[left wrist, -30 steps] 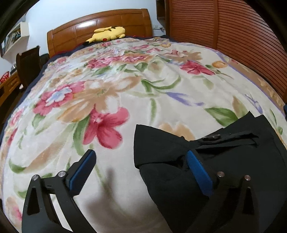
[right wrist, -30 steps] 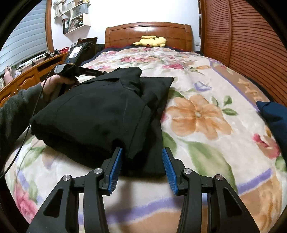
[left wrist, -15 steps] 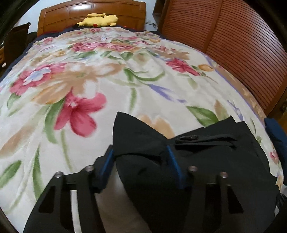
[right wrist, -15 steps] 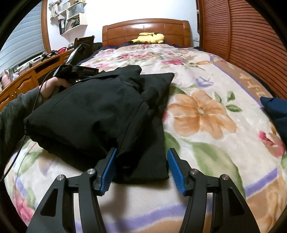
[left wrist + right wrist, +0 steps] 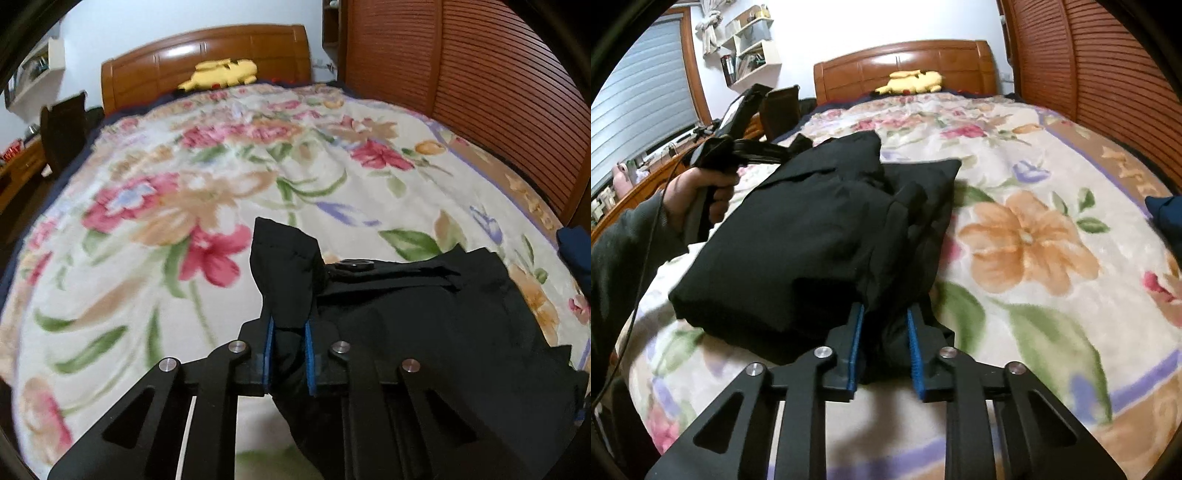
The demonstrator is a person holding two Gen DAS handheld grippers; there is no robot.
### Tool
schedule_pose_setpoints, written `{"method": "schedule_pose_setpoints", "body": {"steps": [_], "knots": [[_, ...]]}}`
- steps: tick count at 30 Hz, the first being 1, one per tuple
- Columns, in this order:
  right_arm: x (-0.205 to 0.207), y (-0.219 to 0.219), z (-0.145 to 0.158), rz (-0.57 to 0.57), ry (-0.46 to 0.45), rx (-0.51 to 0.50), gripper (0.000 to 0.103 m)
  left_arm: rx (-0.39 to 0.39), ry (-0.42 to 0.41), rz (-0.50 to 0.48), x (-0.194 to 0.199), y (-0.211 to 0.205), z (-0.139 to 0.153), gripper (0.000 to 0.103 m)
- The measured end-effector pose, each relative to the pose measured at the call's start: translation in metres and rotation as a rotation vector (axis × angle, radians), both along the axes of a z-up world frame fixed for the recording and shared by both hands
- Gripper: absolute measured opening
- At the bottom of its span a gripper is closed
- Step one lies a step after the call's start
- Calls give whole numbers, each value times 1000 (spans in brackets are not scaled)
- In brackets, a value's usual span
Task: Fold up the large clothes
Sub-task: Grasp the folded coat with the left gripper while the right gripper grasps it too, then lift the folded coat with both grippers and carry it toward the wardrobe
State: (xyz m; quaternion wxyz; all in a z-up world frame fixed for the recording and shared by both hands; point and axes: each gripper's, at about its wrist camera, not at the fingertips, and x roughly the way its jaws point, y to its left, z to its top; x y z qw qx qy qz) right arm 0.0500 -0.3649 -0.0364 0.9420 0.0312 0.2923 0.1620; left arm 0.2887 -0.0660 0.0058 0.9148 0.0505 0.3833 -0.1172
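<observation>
garment: black jacket point(image 5: 812, 236) sits right in front of both my grippers on the flowery bed point(image 5: 1052, 177), already bundled into a thick, lumpy stack, so I'd say the big folds are mostly in.

left gripper point(image 5: 288, 354): jaws closing on a corner flap of the jacket, fabric clearly pinched between the blue pads, and the flap pokes up just past the tips.

right gripper point(image 5: 882, 347): jaws closing too, with a bunched edge of the jacket squeezed between them on the near side of the bundle.

done so far: looks like it's been doubled over at least once, layers stacked, one loose panel sticking out flat on the far right of my right jaws.

still left: my guess is one more fold or a tidy-up, since the edges aren't lined up and that panel isn't tucked.

other stuff: yellow plush point(image 5: 221, 74) way off by the headboard, something dark blue point(image 5: 1167, 218) off to the right edge.
</observation>
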Motion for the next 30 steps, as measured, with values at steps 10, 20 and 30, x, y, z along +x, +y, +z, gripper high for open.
{"method": "schedule_pose_setpoints", "body": {"steps": [10,20,30], "knots": [[-9,-6,-3,-3,27,-61,38,80,-22,31,-33,15,14,14],[-5,-19,-7,-28,87,-43,44,80,6,82,-37,25,-6,14],[24,0,-14,12,133,-42,43,110,2,88,-45,21,-6,14]]}}
